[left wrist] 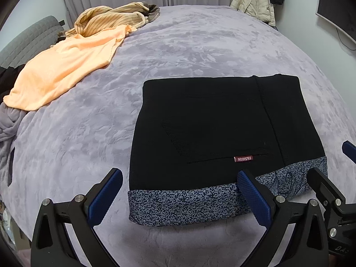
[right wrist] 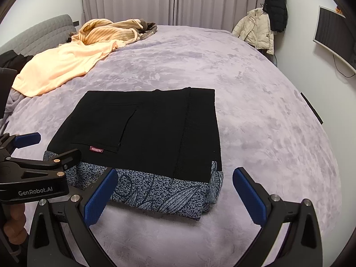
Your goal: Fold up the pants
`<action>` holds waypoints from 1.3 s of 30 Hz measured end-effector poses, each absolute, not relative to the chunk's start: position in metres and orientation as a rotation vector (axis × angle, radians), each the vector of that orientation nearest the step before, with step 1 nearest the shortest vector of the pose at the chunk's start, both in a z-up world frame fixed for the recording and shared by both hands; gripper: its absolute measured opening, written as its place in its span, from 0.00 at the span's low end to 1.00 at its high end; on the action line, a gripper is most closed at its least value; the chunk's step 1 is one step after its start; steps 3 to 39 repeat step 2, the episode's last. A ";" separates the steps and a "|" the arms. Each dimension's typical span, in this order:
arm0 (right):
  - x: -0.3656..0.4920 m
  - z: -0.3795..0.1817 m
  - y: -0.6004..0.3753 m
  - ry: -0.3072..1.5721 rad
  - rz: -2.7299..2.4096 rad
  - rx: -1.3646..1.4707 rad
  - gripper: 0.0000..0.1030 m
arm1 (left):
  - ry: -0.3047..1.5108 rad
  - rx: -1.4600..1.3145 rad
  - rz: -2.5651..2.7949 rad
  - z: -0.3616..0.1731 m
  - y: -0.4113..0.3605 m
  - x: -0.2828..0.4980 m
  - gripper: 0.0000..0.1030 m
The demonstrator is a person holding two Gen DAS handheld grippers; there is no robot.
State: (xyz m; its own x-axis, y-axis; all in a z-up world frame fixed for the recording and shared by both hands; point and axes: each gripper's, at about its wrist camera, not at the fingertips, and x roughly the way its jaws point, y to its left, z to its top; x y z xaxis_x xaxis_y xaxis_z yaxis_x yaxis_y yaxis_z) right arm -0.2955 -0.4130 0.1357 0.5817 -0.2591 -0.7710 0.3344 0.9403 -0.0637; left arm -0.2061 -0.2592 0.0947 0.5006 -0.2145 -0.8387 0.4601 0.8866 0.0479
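lilac-covered bed, grey headboard, pale curtains, white walls

I'm in a bedroom at home. A wide bed under a soft lilac blanket fills most of what I see, with a grey quilted headboard at its left. Pale curtains hang closed along the far wall. Loose clothes lie heaped on the far left of the bed, and two jackets, one cream and one black, hang in the right corner. A screen is mounted on the right wall.
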 end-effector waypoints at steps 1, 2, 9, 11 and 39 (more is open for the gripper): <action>-0.297 0.135 -0.414 0.883 -0.349 0.096 1.00 | 0.958 0.287 -0.413 0.095 -0.261 -0.208 1.00; -0.300 0.135 -0.417 0.880 -0.351 0.101 1.00 | 0.955 0.292 -0.415 0.096 -0.264 -0.210 1.00; -0.300 0.135 -0.417 0.880 -0.351 0.101 1.00 | 0.955 0.292 -0.415 0.096 -0.264 -0.210 1.00; -0.300 0.135 -0.417 0.880 -0.351 0.101 1.00 | 0.955 0.292 -0.415 0.096 -0.264 -0.210 1.00; -0.300 0.135 -0.417 0.880 -0.351 0.101 1.00 | 0.955 0.292 -0.415 0.096 -0.264 -0.210 1.00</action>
